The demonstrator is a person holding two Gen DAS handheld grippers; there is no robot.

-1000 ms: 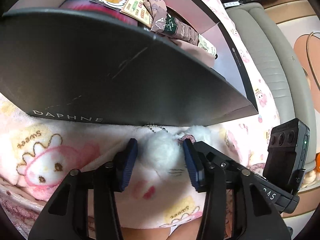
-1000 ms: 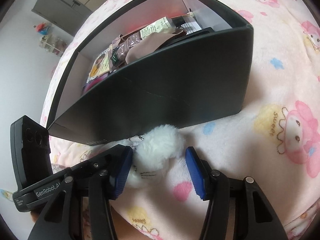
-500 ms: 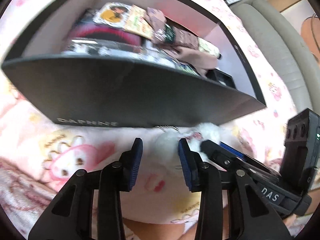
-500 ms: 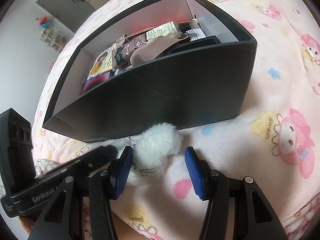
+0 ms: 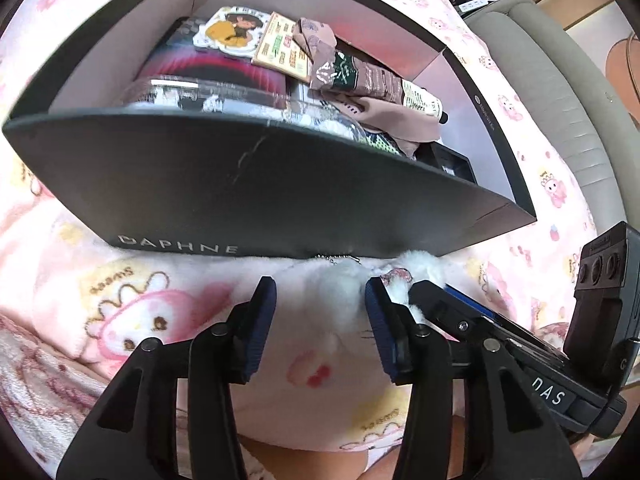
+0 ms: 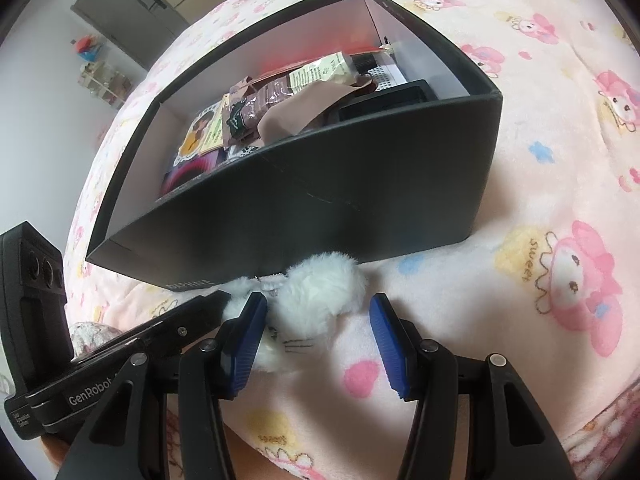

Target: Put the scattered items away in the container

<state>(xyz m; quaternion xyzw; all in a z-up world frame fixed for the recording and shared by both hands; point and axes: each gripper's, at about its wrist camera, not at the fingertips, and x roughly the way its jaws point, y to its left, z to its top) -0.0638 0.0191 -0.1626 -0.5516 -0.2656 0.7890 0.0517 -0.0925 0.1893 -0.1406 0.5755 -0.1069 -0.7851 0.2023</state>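
Black box (image 5: 248, 184) holding packets (image 5: 372, 80), sticker card (image 5: 232, 32), brown cloth (image 5: 400, 124)

Pink cartoon-print blanket (image 6: 560, 160) covering the surface; grey cabinet (image 6: 132, 4) against a white wall (image 6: 36, 92); grey sofa (image 5: 560, 92) alongside.

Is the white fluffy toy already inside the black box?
No, the white fluffy toy lies on the pink blanket, outside the black box and against its front wall.

A pink cartoon-print blanket (image 6: 560, 152) carries a black box (image 6: 360, 196) with a white plush toy (image 6: 316, 296) just beside it.
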